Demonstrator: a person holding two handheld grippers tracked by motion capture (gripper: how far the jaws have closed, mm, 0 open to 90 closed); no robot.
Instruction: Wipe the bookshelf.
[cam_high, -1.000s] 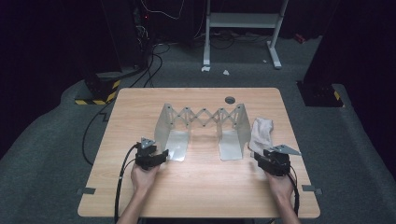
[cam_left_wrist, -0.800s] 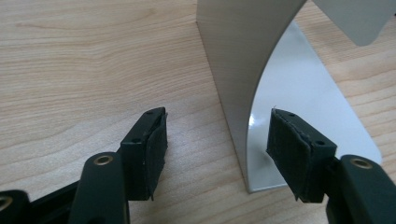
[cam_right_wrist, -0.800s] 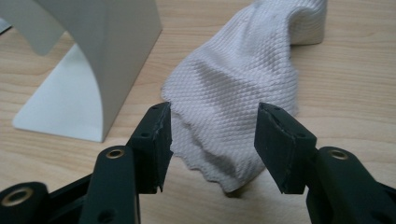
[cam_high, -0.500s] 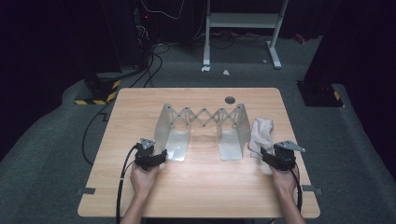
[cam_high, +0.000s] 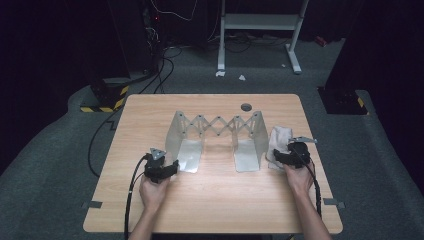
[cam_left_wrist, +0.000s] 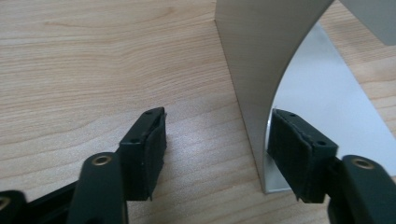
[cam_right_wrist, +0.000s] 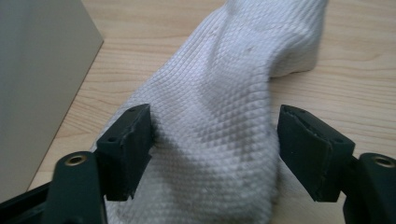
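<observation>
The white sock (cam_right_wrist: 219, 121) is lain flat on the table (cam_high: 210, 200) just right of the metal rack (cam_high: 217, 137), straddled but not yet gripped by the right tongs (cam_right_wrist: 215, 149), just widened, while the left tongs (cam_left_wrist: 217, 154) are held apart astride the rack's left panel.

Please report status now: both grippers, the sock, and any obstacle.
Left gripper open, fingers astride metal rack's end plate. Right gripper just opened, white sock lies loose between its fingers. Nothing blocking.
</observation>
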